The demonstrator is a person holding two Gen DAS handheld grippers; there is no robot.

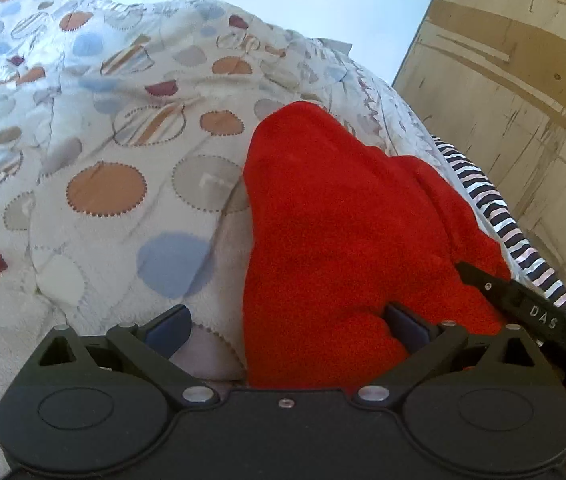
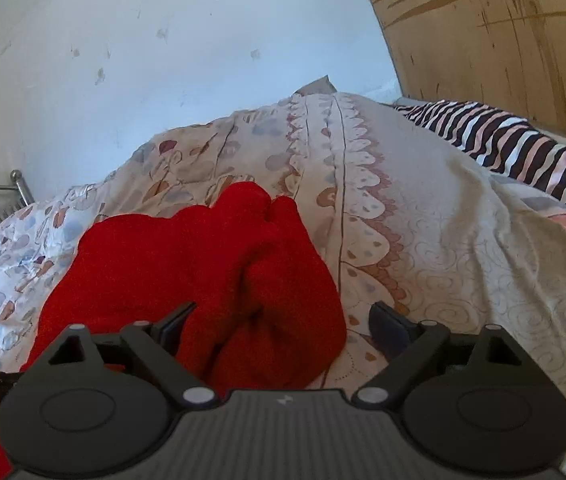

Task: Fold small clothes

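Note:
A red fleece garment [image 1: 335, 220] lies bunched on a spotted quilt [image 1: 95, 128]. My left gripper [image 1: 287, 324] is open, its jaws wide apart; the near end of the garment lies between them, against the right finger. In the right wrist view the same red garment [image 2: 203, 264] lies on the quilt [image 2: 443, 240]. My right gripper [image 2: 279, 324] is open too, with the garment's near end between its fingers, close to the left finger. The right gripper's black finger [image 1: 523, 300] shows at the garment's right edge in the left wrist view.
A black, white and pink striped cloth [image 1: 511, 232] lies along the bed's right edge, also in the right wrist view [image 2: 515, 144]. A wooden panel [image 1: 523, 80] stands to the right. A white wall [image 2: 163, 60] is behind. A metal bed frame [image 2: 3, 196] is at the far left.

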